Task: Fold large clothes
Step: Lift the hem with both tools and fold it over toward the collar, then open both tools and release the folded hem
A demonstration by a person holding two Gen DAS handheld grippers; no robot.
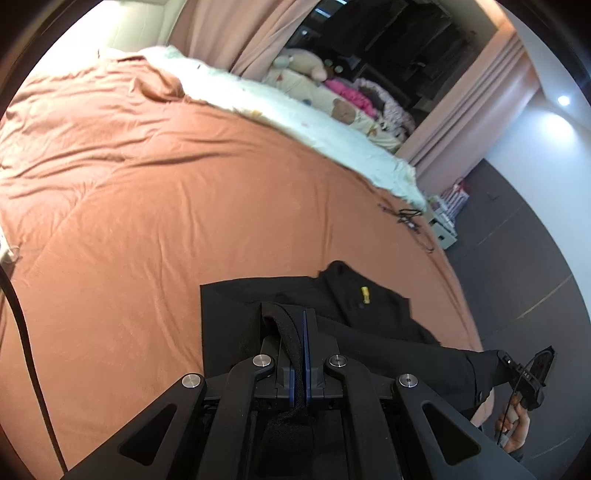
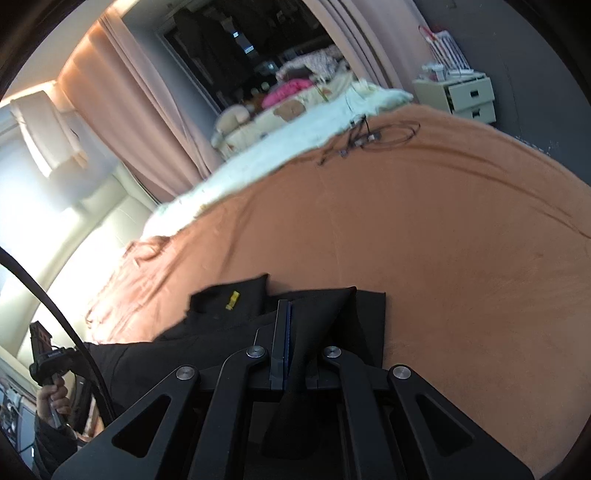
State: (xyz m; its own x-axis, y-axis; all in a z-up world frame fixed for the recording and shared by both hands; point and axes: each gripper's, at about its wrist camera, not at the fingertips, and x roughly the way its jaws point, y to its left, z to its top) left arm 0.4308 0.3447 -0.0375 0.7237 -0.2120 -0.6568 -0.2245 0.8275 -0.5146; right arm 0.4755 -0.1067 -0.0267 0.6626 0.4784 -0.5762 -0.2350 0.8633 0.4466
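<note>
A black garment (image 1: 354,306) lies on the bed (image 1: 147,206) at its near edge, partly flat on the orange cover and partly lifted toward the cameras. A small yellow tag (image 1: 365,294) shows on the flat part, near a raised fold.

The left tool (image 1: 295,332) has its two fingers pressed together on a thick hem of the garment, which runs up between the blue pads and hangs down behind them. The right tool (image 2: 290,325) is likewise pinched on a fold of the garment; the cloth spreads in a taut fan from the fingers toward the garment's far edge. In the right wrist view the yellow tag (image 2: 232,300) sits to the left of that tool.

Each view catches the other tool off to the side, with a hand around its handle: the right hand (image 1: 515,424) at the lower right of the left view, the left hand (image 2: 53,400) at the lower left of the right view.

A white blanket (image 1: 295,118) lies along the far edge of the bed, and a loose black cable (image 2: 373,138) rests on the cover near it. A white drawer unit (image 2: 467,98) stands on the floor beyond the bed's far corner. Pink curtains (image 1: 229,33) hang behind the bed.
</note>
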